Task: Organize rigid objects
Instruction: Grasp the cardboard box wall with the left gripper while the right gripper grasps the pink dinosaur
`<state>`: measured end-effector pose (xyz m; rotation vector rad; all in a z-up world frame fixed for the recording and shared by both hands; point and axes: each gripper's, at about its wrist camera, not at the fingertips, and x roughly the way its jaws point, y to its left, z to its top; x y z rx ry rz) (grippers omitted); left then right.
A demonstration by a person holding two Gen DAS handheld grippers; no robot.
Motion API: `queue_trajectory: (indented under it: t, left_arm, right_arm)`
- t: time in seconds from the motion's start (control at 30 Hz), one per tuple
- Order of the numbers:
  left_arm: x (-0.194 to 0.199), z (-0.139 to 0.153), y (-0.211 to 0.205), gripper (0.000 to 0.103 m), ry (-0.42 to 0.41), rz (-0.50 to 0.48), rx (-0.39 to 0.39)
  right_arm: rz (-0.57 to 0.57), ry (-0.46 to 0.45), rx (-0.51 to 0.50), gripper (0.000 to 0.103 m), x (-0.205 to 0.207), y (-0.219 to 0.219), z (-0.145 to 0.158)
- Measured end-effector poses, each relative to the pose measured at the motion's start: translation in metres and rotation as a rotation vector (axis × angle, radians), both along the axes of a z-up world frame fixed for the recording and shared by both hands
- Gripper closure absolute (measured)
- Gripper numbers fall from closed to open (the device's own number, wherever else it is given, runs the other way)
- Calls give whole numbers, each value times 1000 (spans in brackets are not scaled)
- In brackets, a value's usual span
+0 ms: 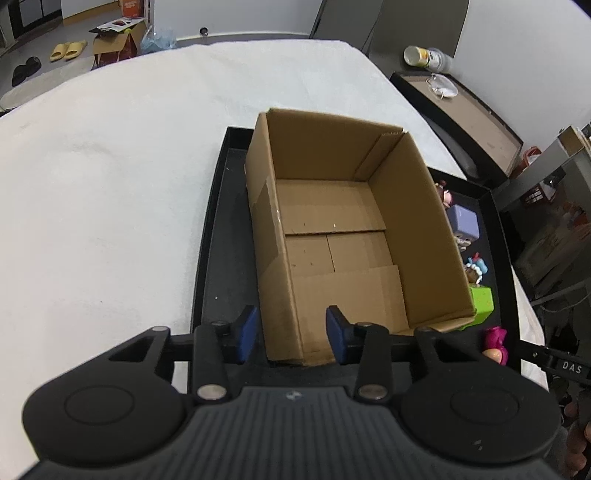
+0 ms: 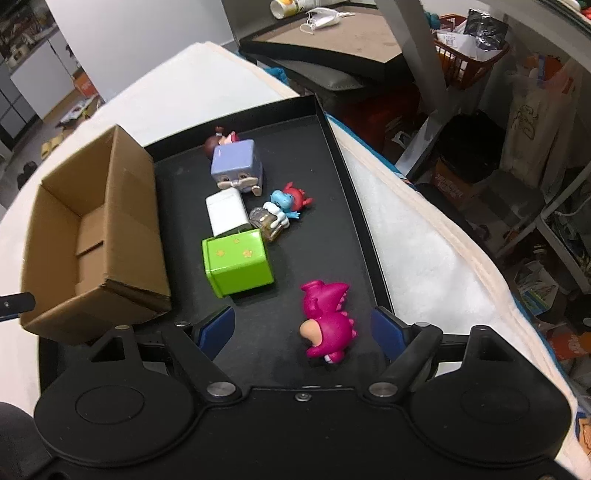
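Note:
An empty open cardboard box (image 1: 332, 229) (image 2: 92, 236) stands in a black tray (image 1: 214, 258) (image 2: 325, 206). My left gripper (image 1: 291, 334) is open, its blue pads straddling the box's near left wall. To the right of the box lie toys: a green cube (image 2: 236, 260) (image 1: 480, 304), a white block (image 2: 227, 214), a purple cube figure (image 2: 238, 166) (image 1: 463, 221), a blue and red figure (image 2: 284, 205) (image 1: 474, 267), a brown-haired figure (image 2: 219, 142) and a magenta dinosaur (image 2: 328, 321) (image 1: 495, 341). My right gripper (image 2: 304, 328) is open, its fingers either side of the dinosaur, not touching it.
The tray sits on a white cloth-covered table (image 1: 110, 184) (image 2: 424, 251). A second table with a cup (image 1: 424, 57) and a mask (image 2: 321, 18) stands beyond. Bags, a red basket (image 2: 469, 59) and floor clutter lie off the right edge.

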<state>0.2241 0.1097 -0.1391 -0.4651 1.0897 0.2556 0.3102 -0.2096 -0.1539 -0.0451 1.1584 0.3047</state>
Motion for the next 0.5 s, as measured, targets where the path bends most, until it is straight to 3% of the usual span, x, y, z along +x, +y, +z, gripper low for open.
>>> queue_trajectory:
  t: [0.1,0.17,0.23,0.5]
  left_arm:
    - [3,-4,-3,71,11,-20,4]
    - [4,-6,-3,84,19,-28,4]
    - [3,-6,-4,89,21,-33,15]
    - [-15,-3,-1,90,13,-40,31]
  right_arm:
    - [12,22,-23,24,4,5,-10]
    - [21,30,-44,24,6,8,-16]
    - [29,40,-56,24,7,10,-22]
    - [63,52,-97,24,8,11,-41]
